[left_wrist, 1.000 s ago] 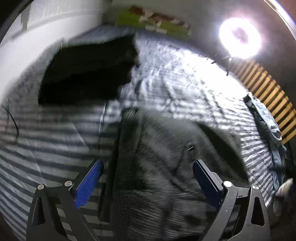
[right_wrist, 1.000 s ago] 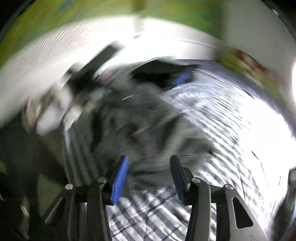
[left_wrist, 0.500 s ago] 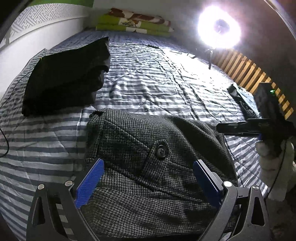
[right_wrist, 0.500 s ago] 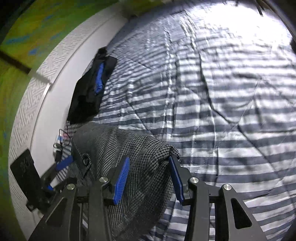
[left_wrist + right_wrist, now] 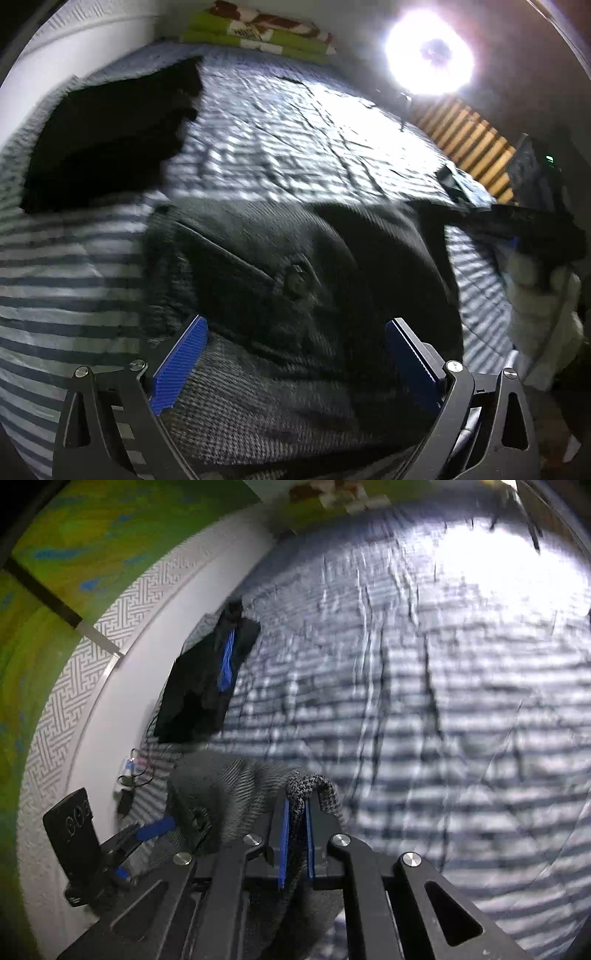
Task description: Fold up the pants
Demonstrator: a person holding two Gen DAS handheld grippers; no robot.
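Right wrist view shows the right gripper (image 5: 295,834) pinched tight on a bunched edge of the grey houndstooth pants (image 5: 229,786), the fabric squeezed between its blue pads. From there the pants spread toward 9 o'clock over the striped bedsheet (image 5: 424,720). A folded black garment (image 5: 199,694) lies at 11 o'clock, near the white wall (image 5: 110,709). Left wrist view has the left gripper (image 5: 291,363) spread wide, holding nothing, poised over the pants (image 5: 295,295) by a button (image 5: 295,282). A ring light (image 5: 430,57) glares at 1 o'clock.
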